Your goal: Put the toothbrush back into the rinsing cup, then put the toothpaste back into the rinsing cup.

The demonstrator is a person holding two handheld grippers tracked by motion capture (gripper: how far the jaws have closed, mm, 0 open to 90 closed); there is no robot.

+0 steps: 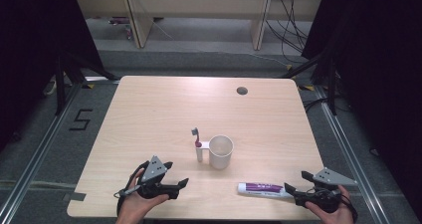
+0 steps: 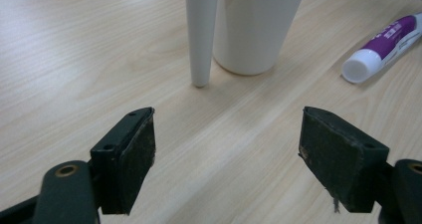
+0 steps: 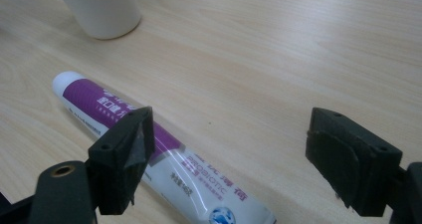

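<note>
Pale wood table [image 1: 149, 114], dark curtains at both sides, grey floor and desk legs beyond the far edge. Near the middle, 1 white cup [image 1: 220, 152], upright and seemingly empty, with a slim holder on its left side carrying a toothbrush [image 1: 195, 136], head up. Toothpaste [image 1: 263, 189] flat on the table, near and right of the cup, well apart from it, cap end pointing left.

Left gripper [image 1: 174, 180] low over the near left part of the table, jaws spread wide, nothing between them; aimed at the cup's holder in the left gripper view, cup [image 2: 254, 27] ahead and not touched. Right gripper [image 1: 298, 184] at the tube's right end, jaws likewise wide apart, holding nothing; in the right gripper view, toothpaste [image 3: 164, 149] running under and past the left jaw, touch hard to judge.

Judged from this: barely begun. Nothing lifted, brush in its holder, tube capped and lying flat. Likely left: clamping the tube, picking up the brush or steadying the cup, everything after.
</note>
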